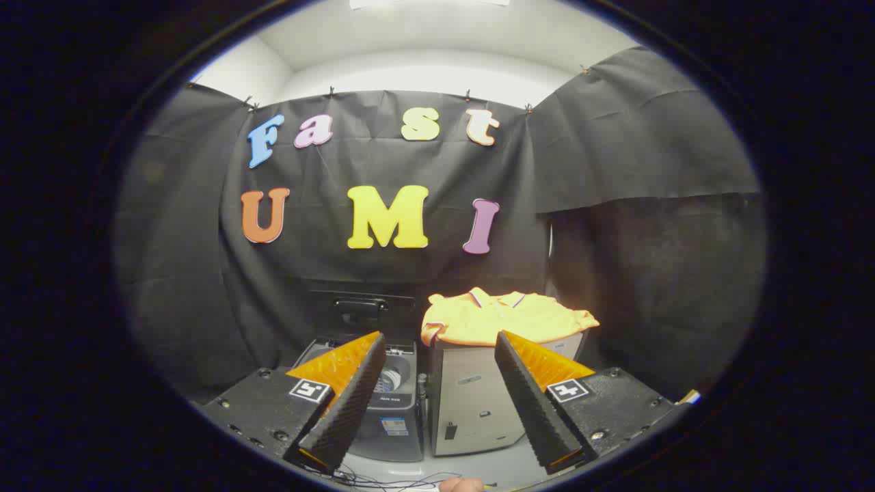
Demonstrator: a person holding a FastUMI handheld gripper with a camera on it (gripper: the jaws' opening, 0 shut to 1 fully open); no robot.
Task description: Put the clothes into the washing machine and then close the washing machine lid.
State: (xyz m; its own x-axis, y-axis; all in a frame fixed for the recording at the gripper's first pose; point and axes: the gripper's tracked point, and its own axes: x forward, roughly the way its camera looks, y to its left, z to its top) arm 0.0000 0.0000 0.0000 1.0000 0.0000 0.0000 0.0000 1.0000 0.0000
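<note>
- In the gripper view my gripper (437, 393) hung in the open with its jaws spread wide and nothing between them; both ridged black fingers (348, 403) pointed forward, well short of anything to grasp.
- The yellow shirt (502, 319) lay beyond the fingers and a little toward the right one, draped flat over the top of a pale grey box (478, 403). It was high up relative to the washing machine (393, 410), which stood just beside the box, behind the left finger.
- The machine's lid (360, 309) stood raised against the black cloth, so I judged the tub open and ready, with no cloth in it that I could see.
- I read the step in hand as the reach for the shirt. To do it well I would have carried the open jaws up and forward over the box, come down on a bunched edge or the collar and not on the flat middle, and pinched enough cloth that it would not slip out on the lift.
- The shirt's long axis ran side to side across the box top, sleeves hanging off either end. Its collar (497, 298) pointed away from me, toward the cloth wall.
- A near hem drooped over the box's front edge, which I judged the easiest bite.
</note>
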